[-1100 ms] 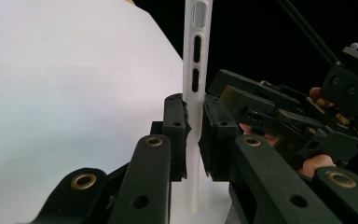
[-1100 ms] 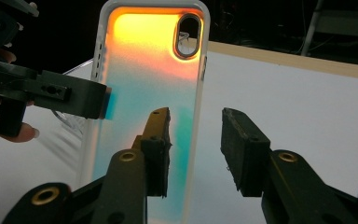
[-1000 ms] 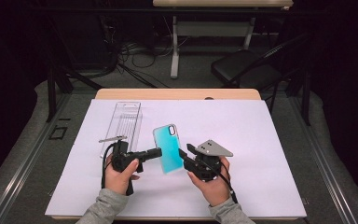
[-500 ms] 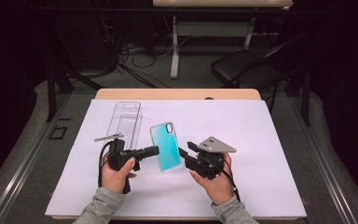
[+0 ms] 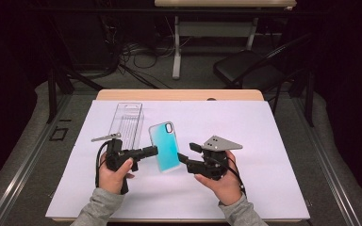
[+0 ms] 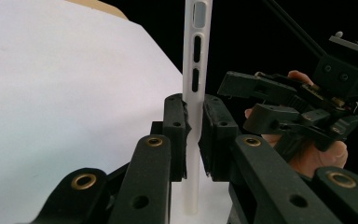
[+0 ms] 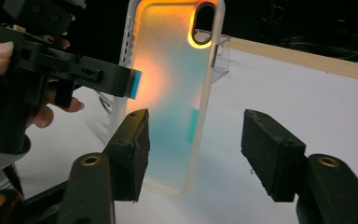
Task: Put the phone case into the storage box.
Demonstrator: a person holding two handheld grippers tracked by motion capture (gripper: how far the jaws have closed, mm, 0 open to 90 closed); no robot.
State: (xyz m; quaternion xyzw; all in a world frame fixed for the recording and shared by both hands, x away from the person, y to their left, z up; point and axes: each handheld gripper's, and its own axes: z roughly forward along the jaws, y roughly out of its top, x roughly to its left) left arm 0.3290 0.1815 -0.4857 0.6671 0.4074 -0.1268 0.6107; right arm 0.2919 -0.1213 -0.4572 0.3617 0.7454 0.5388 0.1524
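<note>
Left claw [image 6: 193, 140] clamped on case [image 5: 164, 146] edge, holding it upright above tabletop [image 5: 273, 141]. Right claw [image 7: 193, 158] open just beside case's face, likely lining up a second grip. Clear box [image 5: 126, 123] lies beyond.

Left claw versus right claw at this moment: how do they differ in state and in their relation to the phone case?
The left claw is shut on the phone case, pinching its side edge; the right claw is open, its jaws spread apart and holding nothing. The left claw carries the case upright above the white sheet; the right claw only faces the case's broad side, apart from it. Both are black, hand-held and point toward the case.
</note>
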